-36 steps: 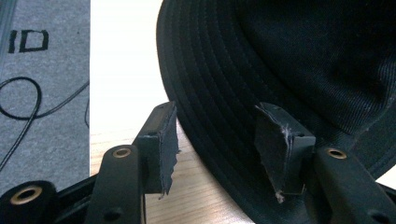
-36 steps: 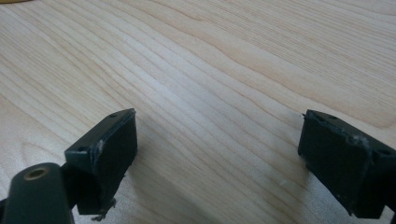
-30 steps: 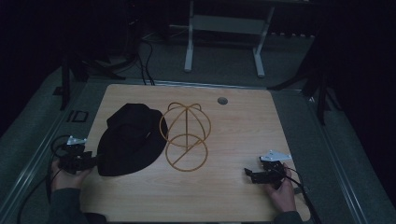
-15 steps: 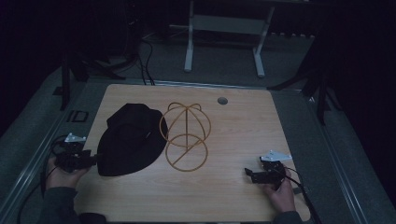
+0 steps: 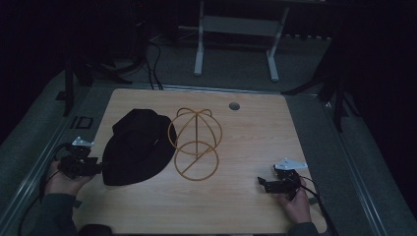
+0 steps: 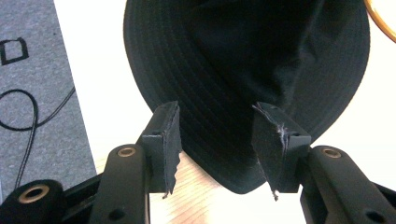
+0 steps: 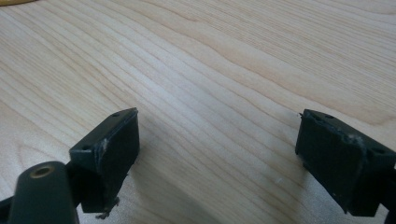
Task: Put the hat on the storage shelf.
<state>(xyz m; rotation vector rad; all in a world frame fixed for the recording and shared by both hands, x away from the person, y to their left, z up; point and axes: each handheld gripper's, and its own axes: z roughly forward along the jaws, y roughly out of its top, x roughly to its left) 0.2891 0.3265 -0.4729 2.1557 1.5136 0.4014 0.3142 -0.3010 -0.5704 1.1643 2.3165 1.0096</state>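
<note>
Black bucket hat lies flat on the light wood table, left of centre; soft fabric, crown slumped and creased, brim wide with rows of concentric stitching that read clearly in the left gripper view. Its right edge is just beside, possibly touching, a gold wire hat stand: a round ring base on the table with a domed wire cage rising toward the far side. A sliver of the gold wire shows at the top right corner of the left gripper view. Left tongs sit at the left edge of the table, held in the left hand, jaws spread apart and empty; in the left gripper view the near rim of the brim lies between the two jaws, not pinched. Jaw pads are worn, with frayed threads. Right tongs rest low over bare table near the right front corner, held in the right hand, well apart from hat and stand; jaws wide, released, holding nothing. A small round grommet is set in the table toward the far edge. Grey floor with cables lies left of the table. Surroundings dim.
</note>
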